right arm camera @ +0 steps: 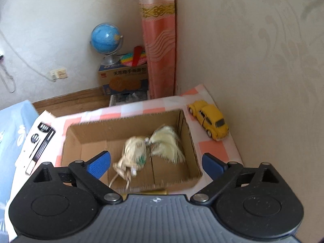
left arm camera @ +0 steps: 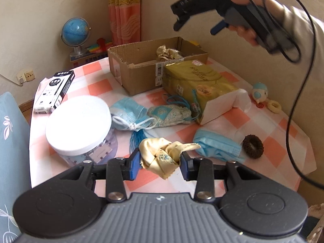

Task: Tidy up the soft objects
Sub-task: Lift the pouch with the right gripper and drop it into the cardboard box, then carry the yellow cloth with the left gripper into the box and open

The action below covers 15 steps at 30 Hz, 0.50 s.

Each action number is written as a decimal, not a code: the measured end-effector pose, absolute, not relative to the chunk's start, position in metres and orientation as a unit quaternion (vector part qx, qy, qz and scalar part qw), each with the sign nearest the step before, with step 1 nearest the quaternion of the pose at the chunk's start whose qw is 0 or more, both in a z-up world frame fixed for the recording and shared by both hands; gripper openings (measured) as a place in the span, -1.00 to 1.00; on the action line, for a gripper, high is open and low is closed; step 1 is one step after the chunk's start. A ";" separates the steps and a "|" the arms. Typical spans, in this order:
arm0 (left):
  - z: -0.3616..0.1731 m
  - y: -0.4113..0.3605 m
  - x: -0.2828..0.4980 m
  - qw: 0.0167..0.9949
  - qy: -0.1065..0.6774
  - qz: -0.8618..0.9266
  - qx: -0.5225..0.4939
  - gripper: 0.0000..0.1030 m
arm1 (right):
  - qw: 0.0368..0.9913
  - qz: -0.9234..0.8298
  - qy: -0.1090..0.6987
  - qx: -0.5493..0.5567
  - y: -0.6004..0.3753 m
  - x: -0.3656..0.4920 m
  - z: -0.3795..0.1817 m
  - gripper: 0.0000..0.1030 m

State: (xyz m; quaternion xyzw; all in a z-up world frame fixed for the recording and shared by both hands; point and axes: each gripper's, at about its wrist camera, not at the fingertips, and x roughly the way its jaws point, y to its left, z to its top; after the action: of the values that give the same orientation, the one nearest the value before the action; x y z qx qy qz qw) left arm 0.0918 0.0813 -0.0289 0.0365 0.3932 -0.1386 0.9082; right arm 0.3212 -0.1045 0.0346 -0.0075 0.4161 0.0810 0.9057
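So I'm pinching a knotted cream satin pouch [left arm camera: 162, 159] between the blue pads of my left gripper [left arm camera: 160, 163], holding it just above the near edge of the checkered table [left arm camera: 263, 121], grabbing it around the bunched middle so the floppy ends don't slip out. My right gripper [right arm camera: 156, 165] is hovering over the open cardboard box [right arm camera: 129, 119] at the far side, fingers spread wide with nothing in them, probably so it's out of the way. Inside the box I'm seeing a matching cream pouch [right arm camera: 134, 151] and a pale tassel [right arm camera: 168, 143] lying touching each other. I'm guessing the box is where soft stuff goes, so this pouch is next, with the blue face masks [left arm camera: 218, 145], patterned sachet [left arm camera: 168, 114] and brown scrunchie [left arm camera: 253, 146] waiting on the table.
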 end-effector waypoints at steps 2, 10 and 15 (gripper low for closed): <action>-0.025 0.078 0.093 0.909 0.391 -0.140 0.041 -0.26 | 0.906 0.095 0.412 -0.009 -0.111 0.308 0.034 0.93; 0.000 0.072 0.111 0.912 0.381 -0.143 0.049 -0.26 | 0.917 0.147 0.369 -0.034 -0.136 0.239 0.032 1.00; 0.020 0.067 0.135 0.918 0.367 -0.142 0.050 -0.26 | 0.920 0.168 0.352 -0.040 -0.152 0.196 0.019 1.00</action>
State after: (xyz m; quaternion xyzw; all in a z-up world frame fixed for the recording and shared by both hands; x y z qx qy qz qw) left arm 0.1346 0.0671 0.0195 0.0504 0.3674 -0.1418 0.9178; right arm 0.1957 -0.1518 0.0190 -0.0398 0.3518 0.1683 0.9199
